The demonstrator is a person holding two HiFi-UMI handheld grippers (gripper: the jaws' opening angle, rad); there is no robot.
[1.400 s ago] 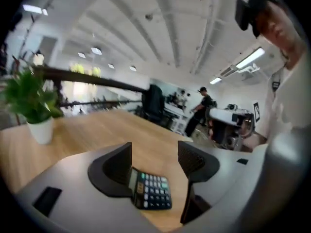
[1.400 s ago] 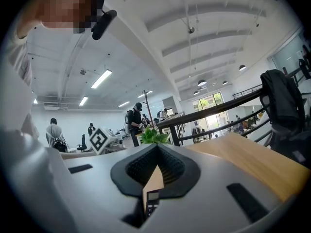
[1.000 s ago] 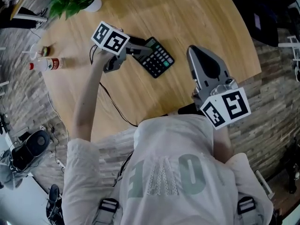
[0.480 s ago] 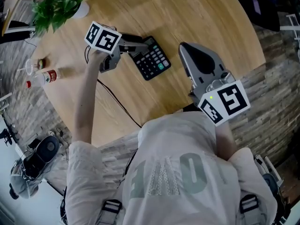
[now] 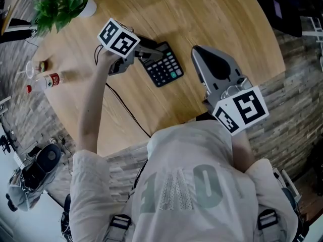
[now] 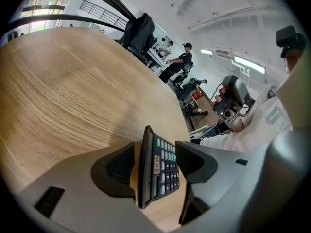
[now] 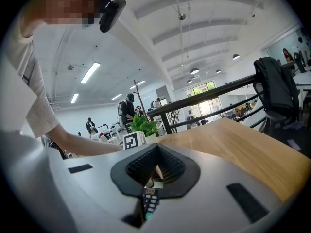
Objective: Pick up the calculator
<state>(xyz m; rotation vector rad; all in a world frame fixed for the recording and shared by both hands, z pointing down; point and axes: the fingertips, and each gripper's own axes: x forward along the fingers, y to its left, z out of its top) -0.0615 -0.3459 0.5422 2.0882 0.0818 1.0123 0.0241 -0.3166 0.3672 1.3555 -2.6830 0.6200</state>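
Jaws of your left gripper point(image 5: 150, 51) stand apart around the screen end of the calculator point(image 5: 163, 66). They have just been closing, but neither pad point(image 6: 119, 168) presses on it yet. The calculator lies well in from the edge of the table point(image 5: 217, 24). Ease them shut until both pads bear evenly, then lift straight. Keep your right gripper point(image 5: 198, 53), closed and empty, clear toward the near edge. Since a second ago the left gripper has tipped a little; the calculator hasn't shifted.

One calculator point(image 5: 162, 64); two hand-held grippers point(image 5: 150, 52) point(image 5: 198, 54); one plant point(image 5: 60, 6).
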